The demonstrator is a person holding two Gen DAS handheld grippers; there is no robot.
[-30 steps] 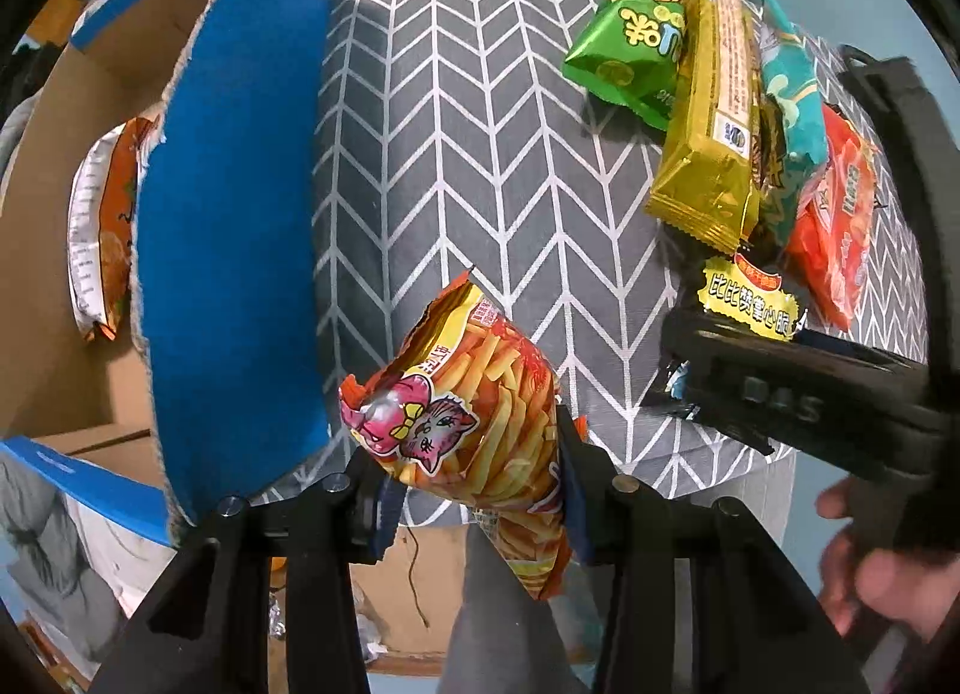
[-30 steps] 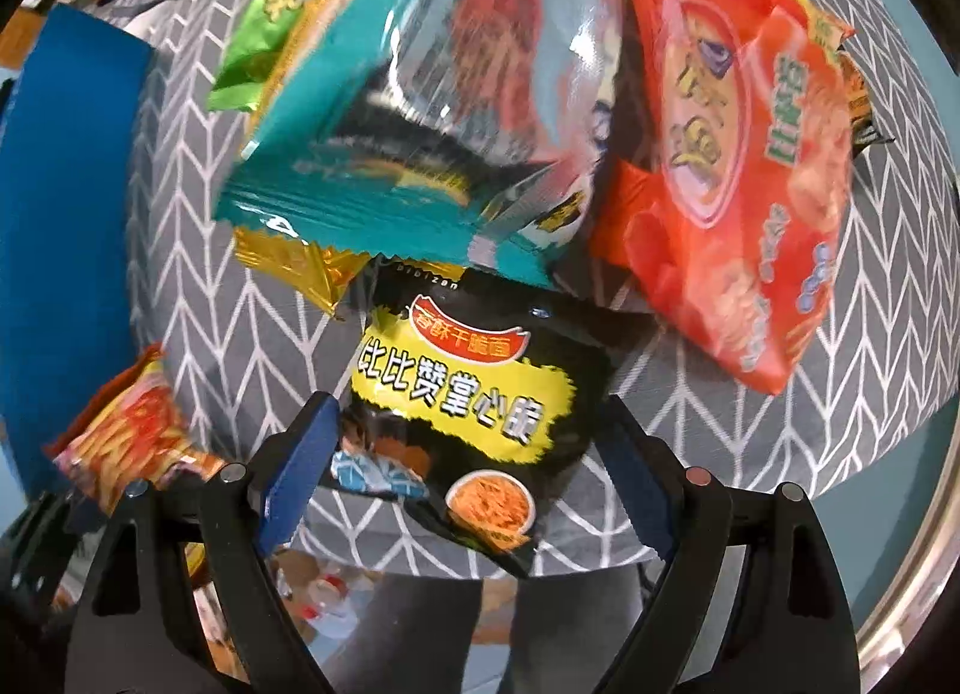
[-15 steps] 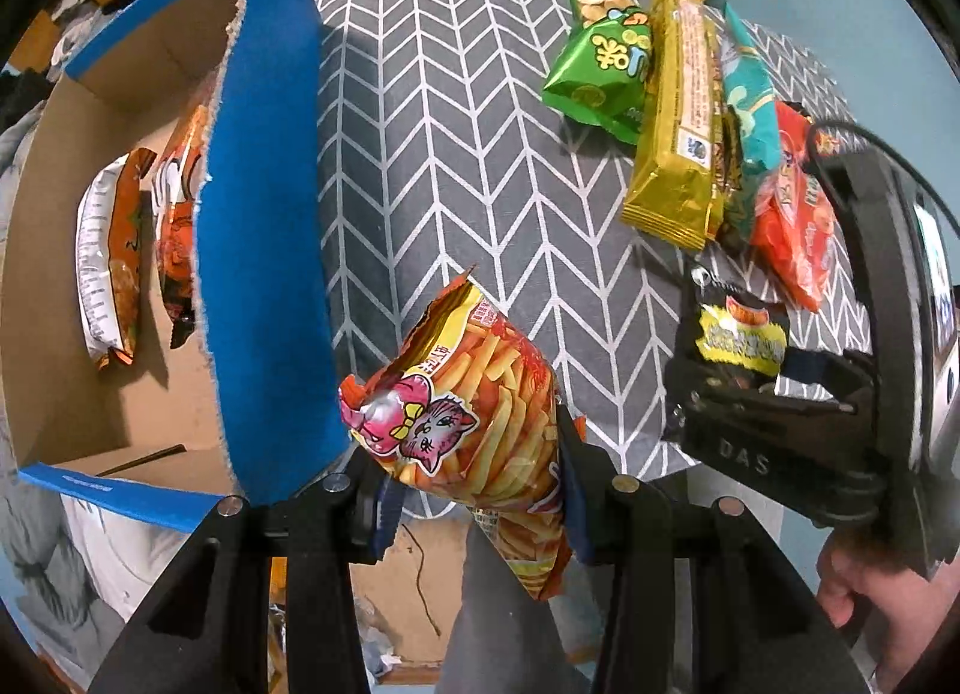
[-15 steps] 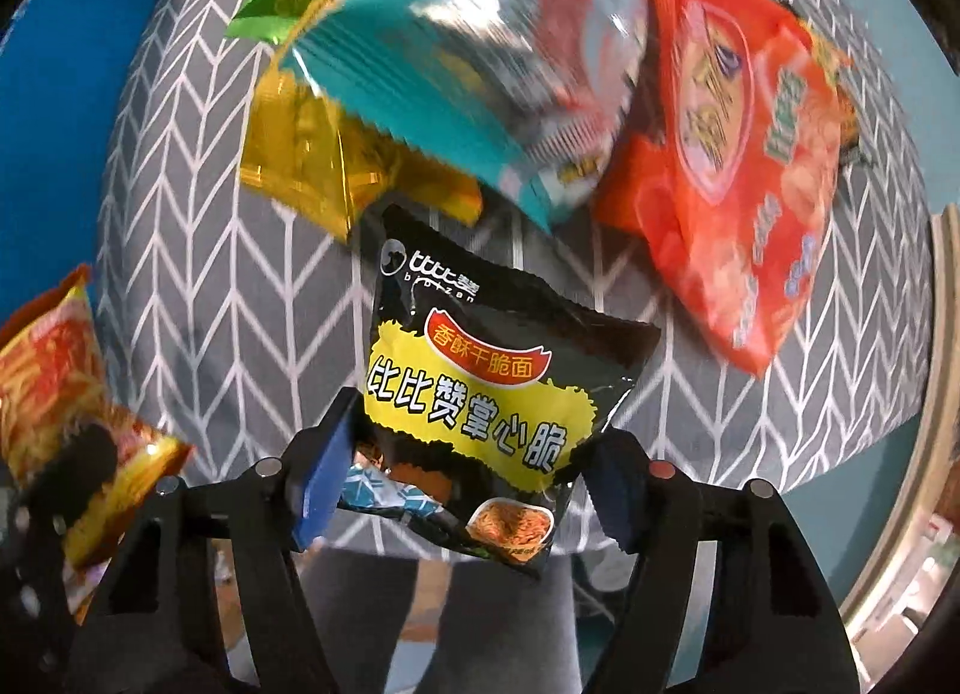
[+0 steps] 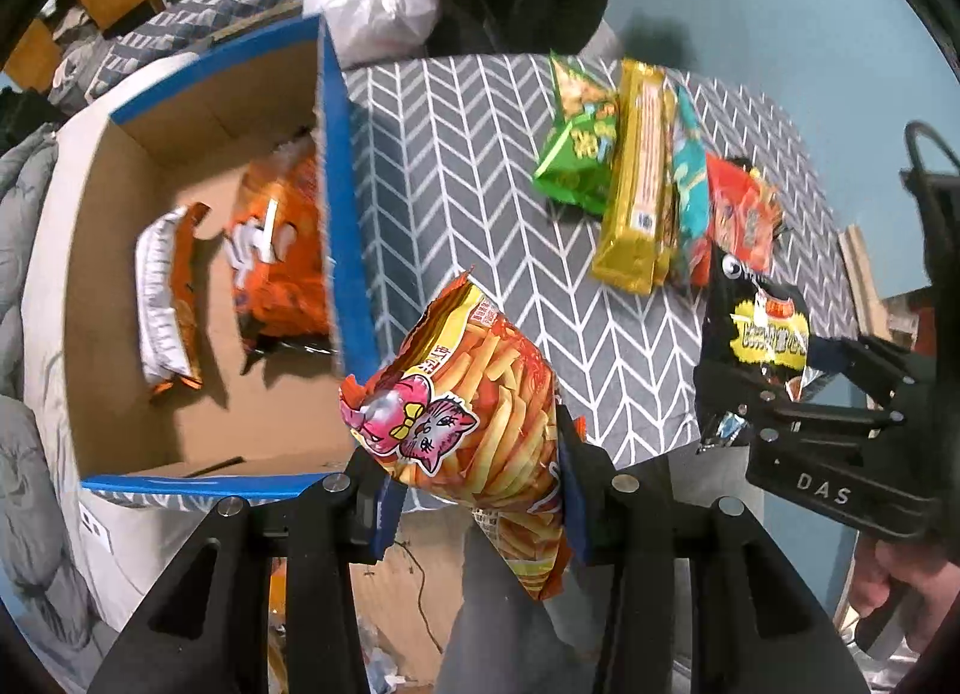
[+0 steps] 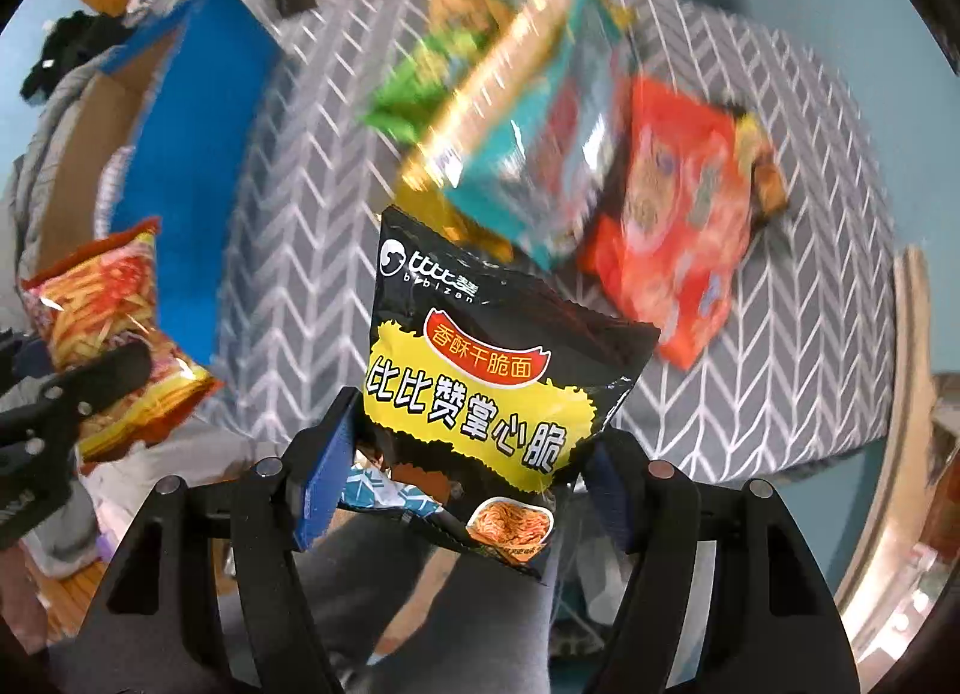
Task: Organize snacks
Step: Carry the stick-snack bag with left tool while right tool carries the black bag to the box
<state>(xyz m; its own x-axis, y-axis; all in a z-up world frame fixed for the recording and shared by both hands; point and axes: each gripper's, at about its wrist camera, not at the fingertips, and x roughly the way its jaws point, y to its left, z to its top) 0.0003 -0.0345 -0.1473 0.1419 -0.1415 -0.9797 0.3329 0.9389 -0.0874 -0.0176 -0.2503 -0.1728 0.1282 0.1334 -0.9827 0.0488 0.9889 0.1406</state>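
Observation:
My left gripper [image 5: 474, 484] is shut on an orange fries bag with a pink cat [image 5: 474, 412], lifted above the table's near edge; the same fries bag [image 6: 108, 322] shows at the left of the right wrist view. My right gripper [image 6: 462, 466] is shut on a black and yellow noodle snack pack [image 6: 480, 388], also raised off the table; from the left wrist view that black pack [image 5: 762, 322] hangs in the right gripper [image 5: 774, 394]. Green [image 5: 579, 153], gold [image 5: 636, 184], teal [image 5: 690, 171] and red [image 5: 741, 214] packs lie on the chevron tablecloth [image 5: 456, 165].
An open cardboard box with blue rims [image 5: 336, 165] stands left of the table and holds two orange and white snack bags [image 5: 276, 250]. A white plastic bag [image 5: 372, 9] sits behind the table. A hand [image 5: 888, 592] grips the right tool's handle.
Both grippers rose with their packs, so table and box look smaller and the box's inside came into view. The right gripper's jaws closed in on the black pack and lifted it off the cloth.

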